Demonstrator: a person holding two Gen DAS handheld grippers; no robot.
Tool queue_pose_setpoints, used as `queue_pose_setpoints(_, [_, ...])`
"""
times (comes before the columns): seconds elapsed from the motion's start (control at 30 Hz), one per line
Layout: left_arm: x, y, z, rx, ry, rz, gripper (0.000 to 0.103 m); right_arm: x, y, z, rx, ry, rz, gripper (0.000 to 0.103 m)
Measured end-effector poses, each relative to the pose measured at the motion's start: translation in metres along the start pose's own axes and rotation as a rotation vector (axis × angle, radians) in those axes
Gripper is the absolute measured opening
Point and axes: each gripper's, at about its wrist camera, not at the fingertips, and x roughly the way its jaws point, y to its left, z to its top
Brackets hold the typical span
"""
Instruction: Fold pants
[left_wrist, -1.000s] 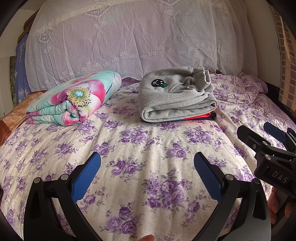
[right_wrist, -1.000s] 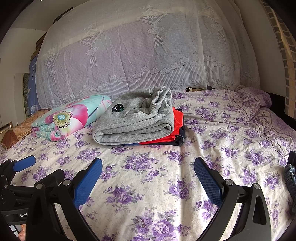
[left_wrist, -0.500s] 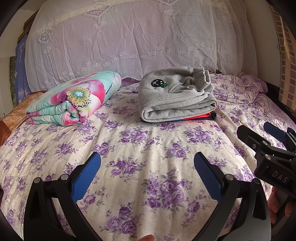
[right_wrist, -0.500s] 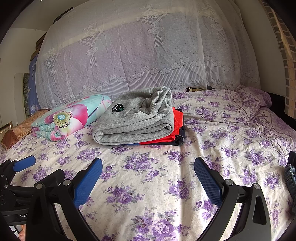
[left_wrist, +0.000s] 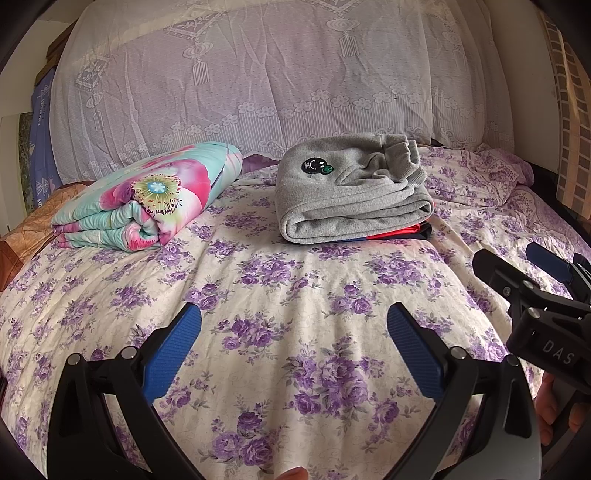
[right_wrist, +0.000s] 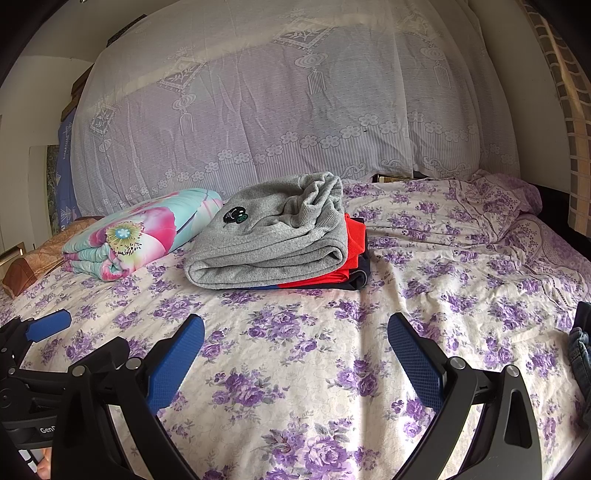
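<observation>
— So where are the pants sitting?
— Folded grey pants (left_wrist: 351, 206) are lying toward the far side of the bed (left_wrist: 295, 295), topping a small stack — a red garment (right_wrist: 352, 254) and something dark are peeking out beneath them. A rolled floral quilt (left_wrist: 147, 206) is resting just to their left.
— And the claws?
— Both are hovering low over the flowered sheet, well short of the stack. The left claw (left_wrist: 293, 354) is spreading its blue pads wide with nothing between them; the right claw (right_wrist: 295, 360) is gaping just as wide, holding nothing.
— Anything else?
— A bit of denim (right_wrist: 581, 350) is showing at the right edge of the right wrist view.
</observation>
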Motion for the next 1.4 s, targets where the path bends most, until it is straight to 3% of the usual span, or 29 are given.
queue_pose_setpoints(0.33, [0.000,0.000,0.000,-0.004,0.004,-0.001,0.098,0.000,0.000,0.001,0.000,0.001,-0.001,0.100])
queue_pose_setpoints(0.6, [0.006,0.015,-0.010,-0.057,0.062,-0.030,0.098,0.001,-0.006,-0.001,0.041,0.045,0.024,0.100])
queue_pose_setpoints(0.8, [-0.012,0.034,-0.026,-0.070,0.090,-0.052,0.098,-0.020,-0.006,-0.011,0.053,0.075,0.058,0.100])
queue_pose_setpoints(0.93, [-0.024,0.047,-0.038,-0.103,0.117,-0.101,0.098,-0.048,-0.012,-0.014,0.033,0.030,0.033,0.100])
queue_pose_setpoints(1.07, [-0.021,0.063,-0.054,-0.168,0.214,-0.198,0.098,-0.079,-0.033,-0.012,0.017,-0.038,-0.055,0.100])
queue_pose_setpoints(1.17, [-0.007,0.079,-0.069,-0.280,0.323,-0.275,0.098,-0.096,-0.061,-0.003,-0.029,-0.078,-0.162,0.100])
queue_pose_setpoints(1.2, [-0.002,0.084,-0.074,-0.319,0.349,-0.296,0.098,-0.100,-0.073,0.001,-0.062,-0.089,-0.227,0.100])
queue_pose_setpoints(1.27, [-0.005,0.088,-0.076,-0.348,0.319,-0.322,0.098,-0.107,-0.103,0.011,-0.127,-0.083,-0.370,0.099])
queue_pose_setpoints(1.4, [-0.004,0.080,-0.077,-0.316,0.341,-0.292,0.098,-0.115,-0.175,0.022,-0.263,-0.030,-0.703,0.099])
